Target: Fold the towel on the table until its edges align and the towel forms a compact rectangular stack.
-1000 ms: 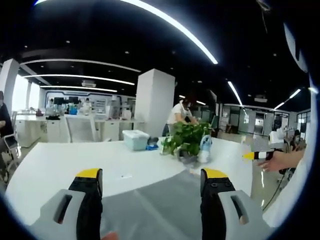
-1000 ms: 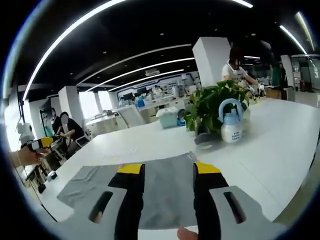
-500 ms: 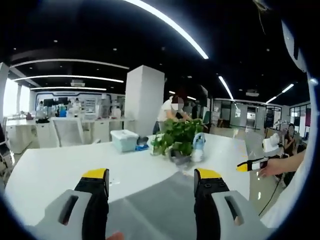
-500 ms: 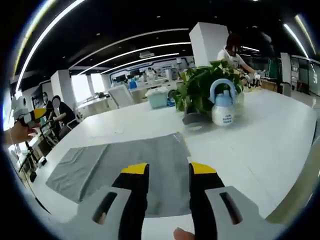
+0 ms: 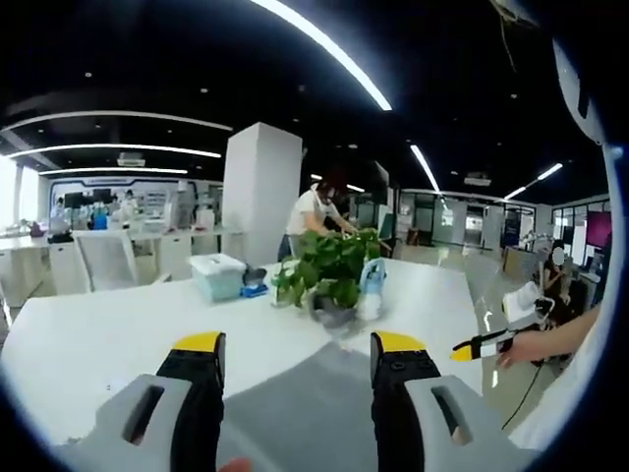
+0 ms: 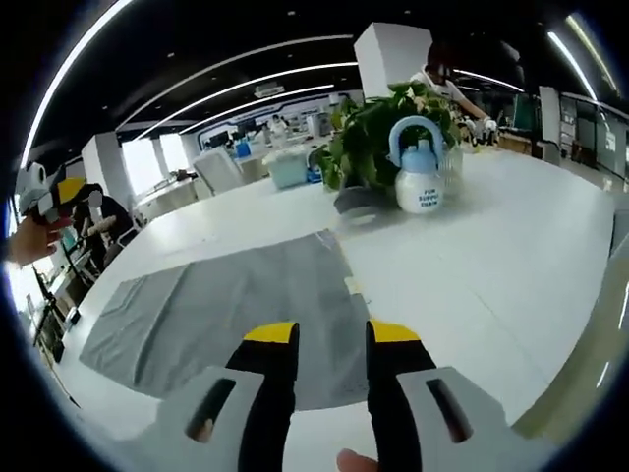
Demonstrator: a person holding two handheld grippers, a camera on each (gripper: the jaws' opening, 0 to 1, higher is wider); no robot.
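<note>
Hovering, your right tongs (image 6: pixel 331 339) gaped empty above towel (image 6: pixel 231 310), spread flat on counter (image 6: pixel 491 256); left tongs (image 5: pixel 297 346) likewise open. Risk judged: one-layer pinch, skewed edges; spray bottle (image 6: pixel 418 177) at 1 o'clock.

Open office with black ceiling, long light strips (image 5: pixel 324 44), a white pillar (image 5: pixel 260 192) and desks.

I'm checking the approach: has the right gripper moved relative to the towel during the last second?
Yes. The right gripper has come down and closer to the grey towel, which now spreads larger beneath it on the table.
</note>
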